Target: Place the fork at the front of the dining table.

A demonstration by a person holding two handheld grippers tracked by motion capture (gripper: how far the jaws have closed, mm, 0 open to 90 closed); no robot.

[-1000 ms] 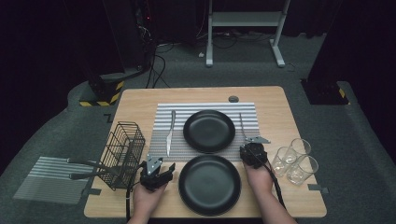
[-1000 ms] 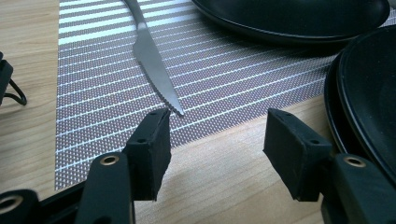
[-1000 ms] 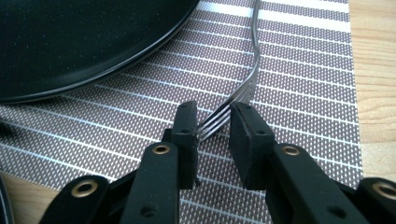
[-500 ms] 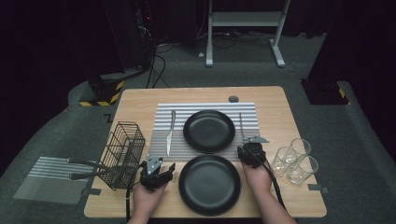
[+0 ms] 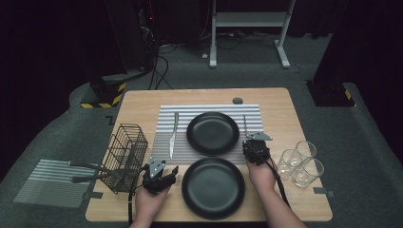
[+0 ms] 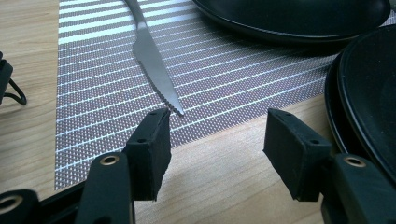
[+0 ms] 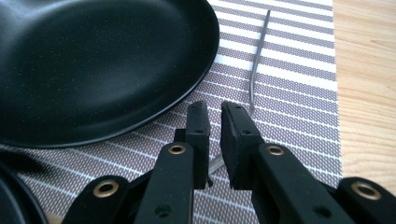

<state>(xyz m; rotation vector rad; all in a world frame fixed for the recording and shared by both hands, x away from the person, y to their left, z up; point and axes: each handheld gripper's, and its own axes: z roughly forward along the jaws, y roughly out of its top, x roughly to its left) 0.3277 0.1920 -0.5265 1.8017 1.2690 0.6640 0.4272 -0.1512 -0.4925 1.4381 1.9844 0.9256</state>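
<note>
A fork (image 7: 254,74) lies on the striped placemat (image 5: 209,109), right of the far black plate (image 5: 212,133). My right gripper (image 7: 215,116) reaches down over the fork's near end. Its jaws have just been closing and now stand a narrow slit apart, with a sliver of the fork's metal between them. In the high view the right gripper (image 5: 253,142) sits at the placemat's front right corner. My left gripper (image 6: 217,135) is open over bare wood, nothing between its pads, just short of the tip of the knife (image 6: 152,58). The near black plate (image 5: 213,187) lies between my hands.
A black wire basket (image 5: 124,154) holding utensils stands at the table's left edge. Three clear glasses (image 5: 299,161) stand at the right. A second striped mat (image 5: 47,183) lies on the floor to the left. Stands and cables are beyond the table.
The right gripper has edged slightly toward the fork's near end. The left hand and its gripper have stayed where they were.
</note>
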